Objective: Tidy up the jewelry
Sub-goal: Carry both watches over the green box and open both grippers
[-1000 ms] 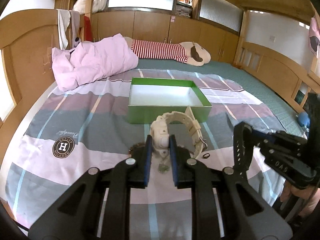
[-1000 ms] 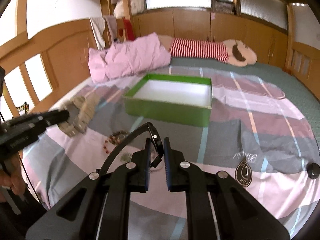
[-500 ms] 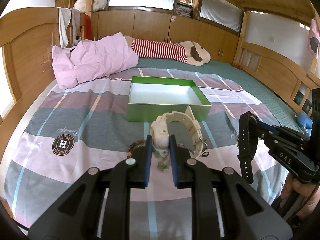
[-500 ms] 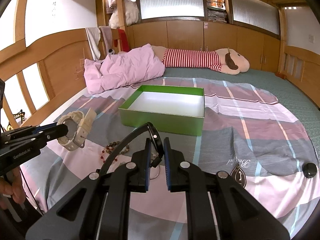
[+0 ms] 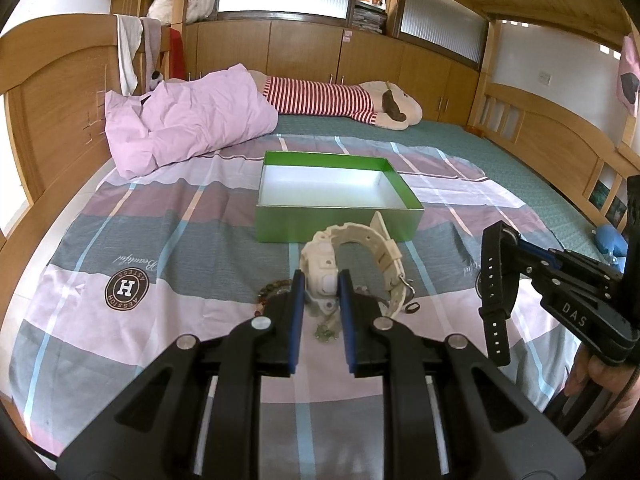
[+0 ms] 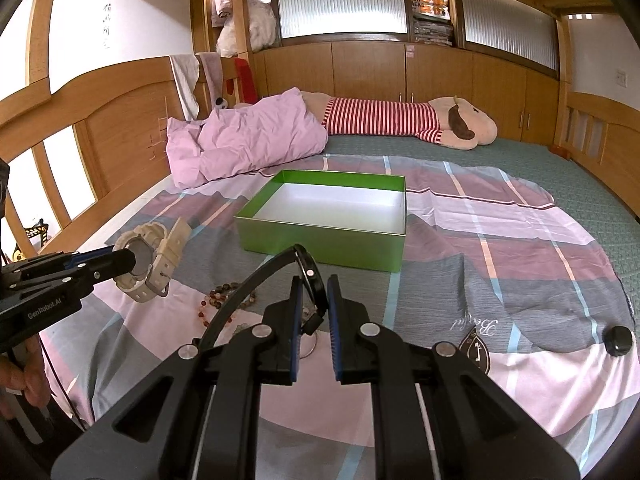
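In front of the green box [image 5: 340, 216] on the bed [image 5: 160, 232], the left gripper [image 5: 321, 292] has its jaws clenched on a cream watch [image 5: 352, 256], held above the sheet. The right gripper [image 6: 311, 300] grasps a black watch [image 6: 308, 276], also short of the box. A bead bracelet [image 6: 224, 300] lies nearer than the box.

Both the left gripper [image 5: 322, 280] and right gripper [image 6: 312, 288] are matte black, with blue-lined jaws and silver screws.
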Motion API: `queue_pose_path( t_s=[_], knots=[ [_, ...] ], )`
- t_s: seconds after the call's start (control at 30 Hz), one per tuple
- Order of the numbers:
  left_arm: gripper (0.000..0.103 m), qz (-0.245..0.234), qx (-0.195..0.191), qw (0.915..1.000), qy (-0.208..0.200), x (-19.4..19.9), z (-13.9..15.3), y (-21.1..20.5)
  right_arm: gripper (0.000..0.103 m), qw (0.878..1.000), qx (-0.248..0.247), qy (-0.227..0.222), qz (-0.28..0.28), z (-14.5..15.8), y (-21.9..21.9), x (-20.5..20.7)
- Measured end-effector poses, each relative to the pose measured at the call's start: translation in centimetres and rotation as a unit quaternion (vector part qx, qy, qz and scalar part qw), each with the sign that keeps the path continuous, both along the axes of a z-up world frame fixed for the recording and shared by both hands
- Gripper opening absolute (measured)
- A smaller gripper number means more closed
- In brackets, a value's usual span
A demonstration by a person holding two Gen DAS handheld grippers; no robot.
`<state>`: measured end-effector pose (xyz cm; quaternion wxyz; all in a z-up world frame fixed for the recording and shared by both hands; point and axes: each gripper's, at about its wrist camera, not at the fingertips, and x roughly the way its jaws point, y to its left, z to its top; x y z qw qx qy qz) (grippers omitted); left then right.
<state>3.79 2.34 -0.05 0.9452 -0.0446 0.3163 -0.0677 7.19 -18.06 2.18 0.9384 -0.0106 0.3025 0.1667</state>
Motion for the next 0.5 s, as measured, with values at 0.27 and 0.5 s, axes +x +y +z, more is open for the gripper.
queue_pose_path(
  t_s=[0.27,0.5],
  knots=[
    [0.017,0.000,0.000,1.0000,0.000,0.0,0.0,0.1,0.012,1.000,0.000,0.001,0.000,0.0,0.0,0.1],
    [0.017,-0.001,0.003,1.0000,-0.004,1.4,0.7,-0.1,0.012,1.000,-0.005,-0.013,0.007,1.1,0.2,2.1]
  ],
)
